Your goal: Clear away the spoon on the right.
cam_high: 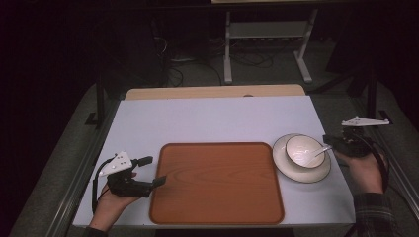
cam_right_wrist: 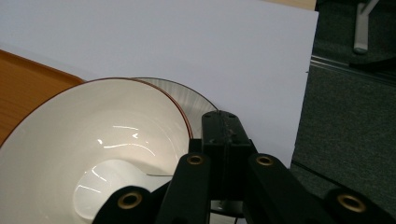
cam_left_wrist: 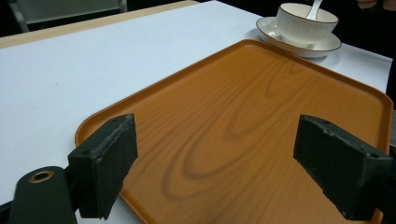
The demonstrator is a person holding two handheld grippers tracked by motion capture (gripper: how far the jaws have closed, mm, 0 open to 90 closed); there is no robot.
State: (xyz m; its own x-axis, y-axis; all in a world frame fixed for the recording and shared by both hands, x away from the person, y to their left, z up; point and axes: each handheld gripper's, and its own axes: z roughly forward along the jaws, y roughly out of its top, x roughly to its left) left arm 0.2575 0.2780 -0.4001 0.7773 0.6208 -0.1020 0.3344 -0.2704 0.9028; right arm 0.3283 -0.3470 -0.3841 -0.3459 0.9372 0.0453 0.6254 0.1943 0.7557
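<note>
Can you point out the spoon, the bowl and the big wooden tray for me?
spoon point(cam_high: 320, 151), high view, on its white handle leaning over the bowl's rim.
bowl point(cam_left_wrist: 306, 25), left gripper view, on its ribbed outer wall.
tray point(cam_high: 217, 182), high view, on the bare middle of its brown floor.

Dim room, table lit from above.
Dark surroundings in the high view; soft glare streaks inside the bowl point(cam_right_wrist: 93, 154); near jaws blurred in both gripper views.
</note>
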